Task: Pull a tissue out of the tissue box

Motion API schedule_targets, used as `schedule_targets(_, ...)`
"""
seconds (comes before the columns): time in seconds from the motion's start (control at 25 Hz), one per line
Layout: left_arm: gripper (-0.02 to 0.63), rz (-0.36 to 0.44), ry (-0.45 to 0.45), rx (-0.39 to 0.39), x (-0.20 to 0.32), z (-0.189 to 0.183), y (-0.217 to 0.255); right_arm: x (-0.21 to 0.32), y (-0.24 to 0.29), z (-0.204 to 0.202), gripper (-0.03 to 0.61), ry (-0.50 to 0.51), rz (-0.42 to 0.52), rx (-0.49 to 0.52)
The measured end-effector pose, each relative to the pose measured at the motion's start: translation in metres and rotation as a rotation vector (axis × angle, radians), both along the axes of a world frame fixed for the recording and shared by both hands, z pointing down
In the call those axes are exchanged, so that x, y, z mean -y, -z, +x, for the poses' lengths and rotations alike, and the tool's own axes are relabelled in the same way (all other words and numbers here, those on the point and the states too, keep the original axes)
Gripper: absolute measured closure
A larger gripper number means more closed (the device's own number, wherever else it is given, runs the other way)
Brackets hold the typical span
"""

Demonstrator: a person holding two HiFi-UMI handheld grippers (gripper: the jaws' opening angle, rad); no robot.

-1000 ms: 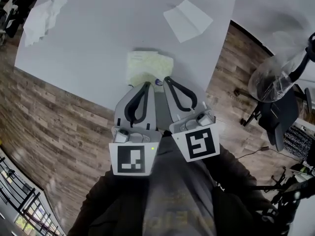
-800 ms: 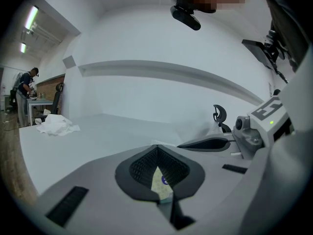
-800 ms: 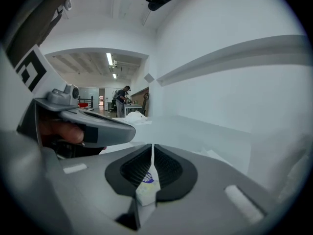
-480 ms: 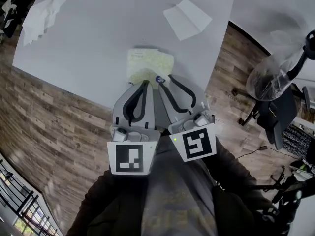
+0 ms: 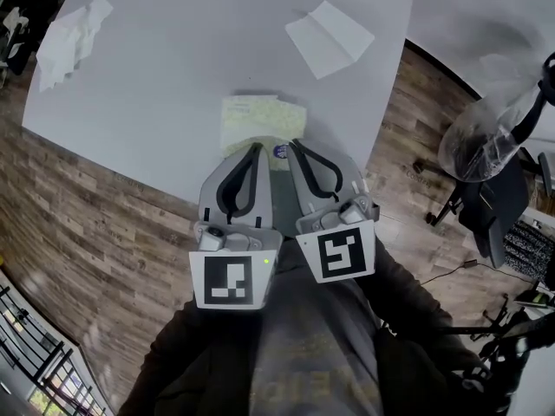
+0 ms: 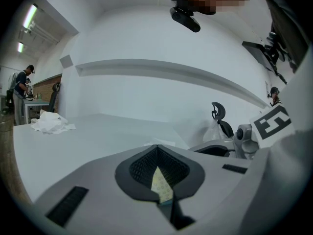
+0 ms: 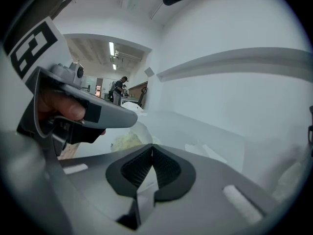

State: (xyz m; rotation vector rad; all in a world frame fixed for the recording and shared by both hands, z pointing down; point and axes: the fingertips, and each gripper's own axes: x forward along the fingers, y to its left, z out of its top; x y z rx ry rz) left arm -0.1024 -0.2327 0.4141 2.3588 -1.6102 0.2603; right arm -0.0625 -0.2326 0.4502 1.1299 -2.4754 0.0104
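The tissue box [image 5: 260, 125], a pale yellow patterned soft pack, lies near the front edge of the grey table [image 5: 191, 76]. Both grippers hover side by side just short of its near end. My left gripper [image 5: 257, 149] is shut and holds nothing; in the left gripper view its jaws [image 6: 156, 147] meet at the tip, and a sliver of the pack [image 6: 162, 184] shows below them. My right gripper [image 5: 294, 143] is also shut and holds nothing. The right gripper view shows its tips [image 7: 152, 146] touching, with the pack [image 7: 125, 141] just beyond on the left.
A crumpled tissue [image 5: 71, 35] lies at the table's far left. A flat, folded tissue [image 5: 329, 35] lies at the far right. An office chair [image 5: 490, 189] with a plastic bag stands on the wooden floor to the right. A person stands far off [image 6: 22, 84].
Both grippers stay shut at the near end of the pack. The right one swung slightly outward and back; nothing was taken hold of.
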Motion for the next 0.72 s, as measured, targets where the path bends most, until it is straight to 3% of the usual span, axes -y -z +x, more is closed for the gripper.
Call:
schedule_targets(0.16,0.617,-0.016,0.007,0.004,0.001,-0.001,0.006,0.005,0.023,0.000,0.575,0.005,0.004,0.073)
schedule_targets(0.4,0.617,0.023,0.016,-0.007,-0.002,0.001,0.060,0.004,0.103,0.000,0.575,-0.001,0.012,0.198)
schedule_targets(0.72,0.617,0.171,0.017,0.007,-0.022,0.010,0.150,-0.016,0.221,0.012,0.575,0.030,0.122,0.305)
